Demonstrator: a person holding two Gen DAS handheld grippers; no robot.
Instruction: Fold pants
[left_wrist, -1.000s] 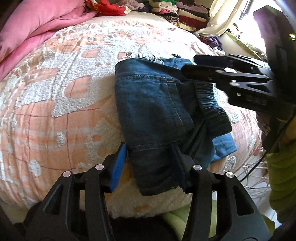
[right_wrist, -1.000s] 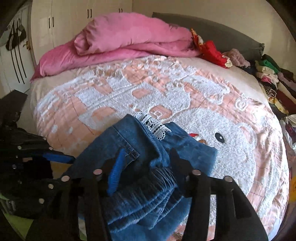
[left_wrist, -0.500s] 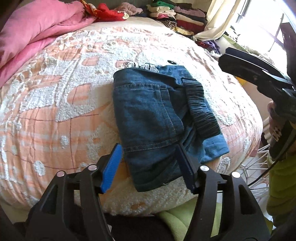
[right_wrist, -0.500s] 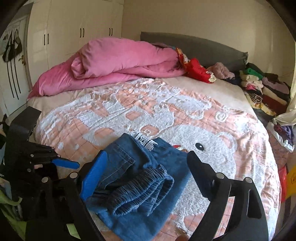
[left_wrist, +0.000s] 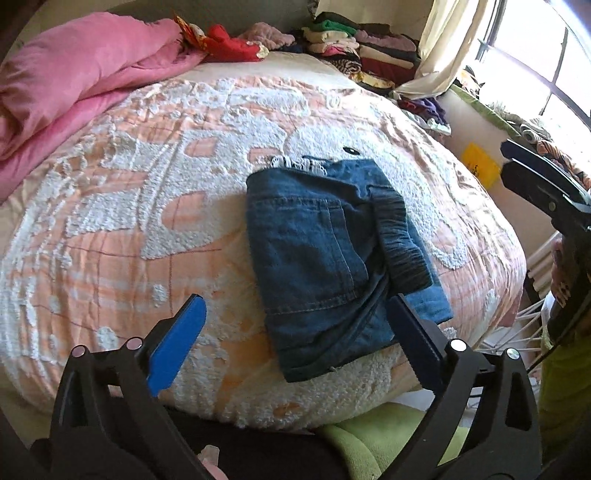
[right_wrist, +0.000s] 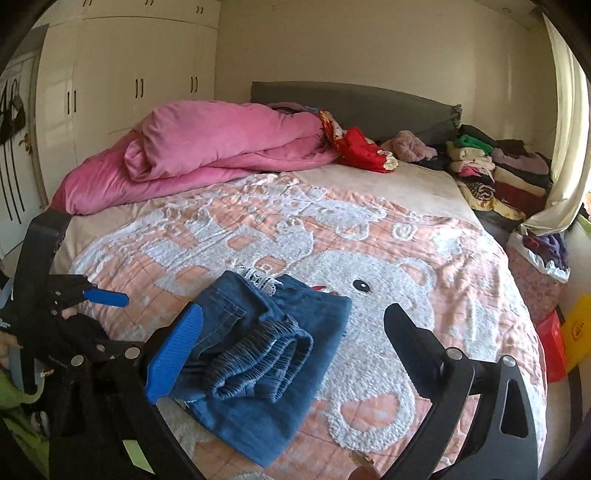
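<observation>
Left wrist view shows the pants (left_wrist: 325, 254) lying folded into a compact bundle near the bed (left_wrist: 110, 229) edge, left gripper (left_wrist: 295, 325) and right gripper (right_wrist: 291, 347) both spread wide, empty, so folding looks essentially finished.

The blue denim pants (left_wrist: 325, 251) are folded into a compact rectangle, laid flat near the foot edge of the bed (left_wrist: 147, 206), elastic waistband uppermost.
</observation>
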